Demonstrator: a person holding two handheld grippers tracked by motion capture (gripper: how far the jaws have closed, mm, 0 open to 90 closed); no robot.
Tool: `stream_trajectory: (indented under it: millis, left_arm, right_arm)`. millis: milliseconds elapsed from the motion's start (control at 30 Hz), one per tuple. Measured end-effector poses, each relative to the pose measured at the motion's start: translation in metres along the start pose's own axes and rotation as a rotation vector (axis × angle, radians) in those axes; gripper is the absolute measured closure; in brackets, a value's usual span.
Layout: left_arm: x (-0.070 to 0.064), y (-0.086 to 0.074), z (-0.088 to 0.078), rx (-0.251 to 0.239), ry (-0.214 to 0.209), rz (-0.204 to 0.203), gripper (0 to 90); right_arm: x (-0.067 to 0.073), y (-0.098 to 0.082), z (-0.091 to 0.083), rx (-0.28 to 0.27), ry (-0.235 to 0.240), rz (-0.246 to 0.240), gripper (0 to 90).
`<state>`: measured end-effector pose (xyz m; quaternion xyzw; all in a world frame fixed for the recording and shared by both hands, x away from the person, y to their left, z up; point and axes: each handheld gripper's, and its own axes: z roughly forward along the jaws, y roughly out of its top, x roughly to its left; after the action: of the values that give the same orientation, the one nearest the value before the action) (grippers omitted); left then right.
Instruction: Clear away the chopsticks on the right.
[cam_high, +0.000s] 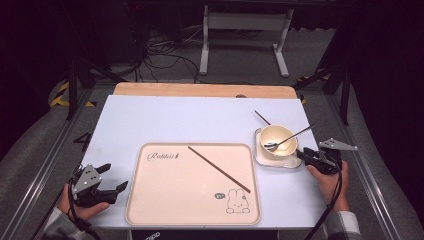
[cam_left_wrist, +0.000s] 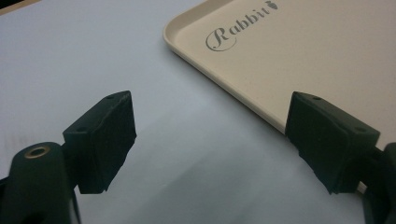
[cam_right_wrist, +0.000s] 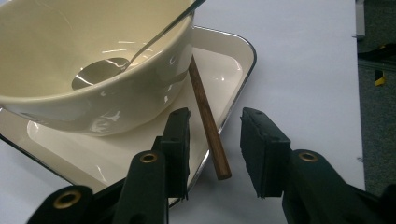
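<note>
- Chopstick (cam_right_wrist: 208, 119) lies between the jaws of the right tongs (cam_right_wrist: 215, 151), its blunt end just past the corner of the square plate (cam_right_wrist: 236, 91) and its shaft running away under the bowl (cam_right_wrist: 88, 70); the pads stand apart on either side and do not press it, so these tongs are open around it.
- In the high view the right tongs (cam_high: 306, 154) sit just beside the plate, and the far tip of the stick pokes out beyond the bowl.
- Wood of this kind is likely light, stiff and thin, so it should lift with little force but may roll or pivot between flat pads.
- The free end nearest the jaws looks like the best hold; deeper in, the bowl and plate rim crowd the left pad.
- Pulling it out could nudge the bowl, which carries a spoon (cam_right_wrist: 100, 72) and looks breakable.
- A second chopstick (cam_high: 218, 169) lies on the tray (cam_high: 150, 210), well away.
- The left tongs (cam_left_wrist: 210, 135) rest wide open and empty, just beside the tray's edge.
</note>
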<state>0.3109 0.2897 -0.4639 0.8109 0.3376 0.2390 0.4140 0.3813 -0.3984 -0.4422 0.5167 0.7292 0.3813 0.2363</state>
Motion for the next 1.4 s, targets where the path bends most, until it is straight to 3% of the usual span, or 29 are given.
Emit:
stream_trajectory:
  millis: [533,1400]
  left_arm:
    - [0.001,-0.001,-0.001,-0.005,-0.003,0.003,17.1]
    - [0.0,0.0,-0.001,-0.004,-0.004,0.004,17.2]
  right_arm:
    - [-0.001,-0.002,0.011,0.055,0.018,0.019,72.6]
    - [-0.004,-0.004,0.0,0.014,0.047,0.053,83.8]
